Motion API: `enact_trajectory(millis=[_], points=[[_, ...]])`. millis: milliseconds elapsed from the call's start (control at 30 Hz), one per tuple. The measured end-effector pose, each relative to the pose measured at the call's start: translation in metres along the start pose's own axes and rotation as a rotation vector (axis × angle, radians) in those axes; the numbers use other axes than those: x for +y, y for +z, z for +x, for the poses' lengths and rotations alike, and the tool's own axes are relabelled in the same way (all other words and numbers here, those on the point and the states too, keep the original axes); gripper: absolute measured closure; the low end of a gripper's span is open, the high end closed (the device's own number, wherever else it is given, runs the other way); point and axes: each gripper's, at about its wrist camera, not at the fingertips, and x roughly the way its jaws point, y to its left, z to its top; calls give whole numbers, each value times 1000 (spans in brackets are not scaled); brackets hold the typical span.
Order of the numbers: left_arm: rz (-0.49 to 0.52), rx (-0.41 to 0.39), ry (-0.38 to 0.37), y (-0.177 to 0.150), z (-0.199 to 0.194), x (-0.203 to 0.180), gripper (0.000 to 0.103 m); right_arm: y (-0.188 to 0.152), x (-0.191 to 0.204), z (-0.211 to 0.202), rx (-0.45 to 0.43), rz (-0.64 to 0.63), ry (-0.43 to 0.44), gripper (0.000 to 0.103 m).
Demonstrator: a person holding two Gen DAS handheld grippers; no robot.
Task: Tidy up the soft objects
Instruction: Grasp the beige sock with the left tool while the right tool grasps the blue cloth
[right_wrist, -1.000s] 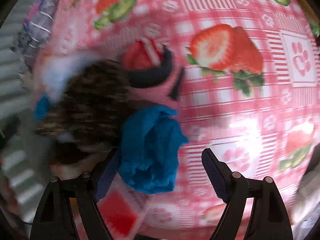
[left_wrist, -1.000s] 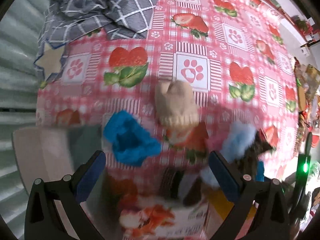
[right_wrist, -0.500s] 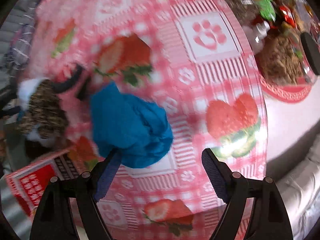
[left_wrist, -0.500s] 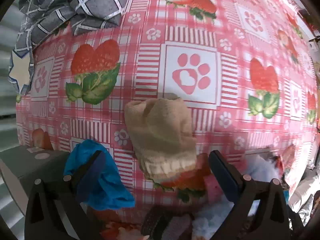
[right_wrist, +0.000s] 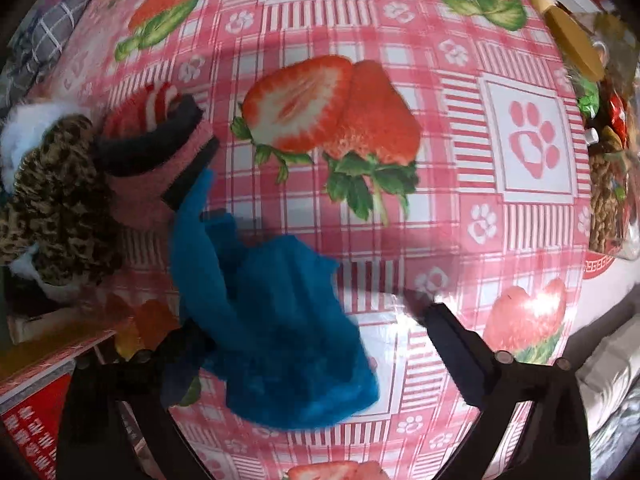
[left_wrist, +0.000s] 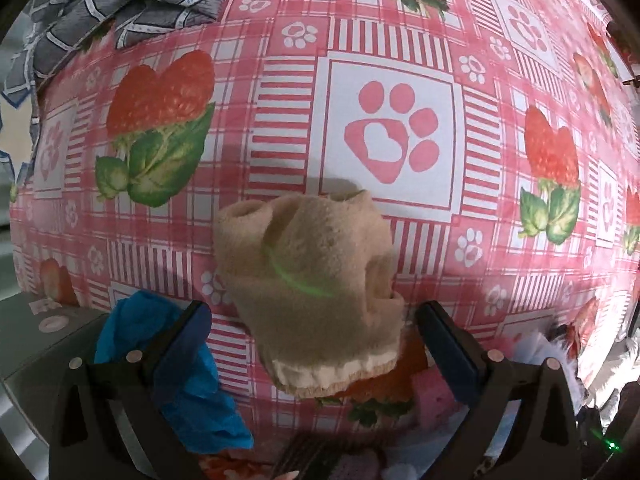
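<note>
Blue sock (right_wrist: 280, 320) hides right tool's (right_wrist: 304, 320) left pad, jaws just widened; left tool (left_wrist: 316, 332) wide, straddling beige sock (left_wrist: 312, 280)

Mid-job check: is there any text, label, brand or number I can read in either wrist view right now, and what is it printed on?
Nothing can be read in either view.
Red box, lower left of the right wrist view: rows of white characters, too blurred to read.
Red-rimmed item at the right edge: only a key-pattern border, no words.
Tablecloth: paw prints and strawberries only, no text.
</note>
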Motion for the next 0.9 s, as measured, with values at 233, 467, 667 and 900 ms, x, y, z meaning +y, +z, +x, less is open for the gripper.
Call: enact_trajectory(millis=[233,467,667,900], points=[[6,35,-10,7,12,11,0,23,2,4,25,21,3,0],[51,0,-6,13,7,0,13,38,11,-7,-21,-42,-11,29],[139,-62,-6,6,-19,-23,74,38,29,-21,-67,-88,8,68],[136,-144,-4,-8,-57,-25,75,46,10,-57,-122,-24,66,68]])
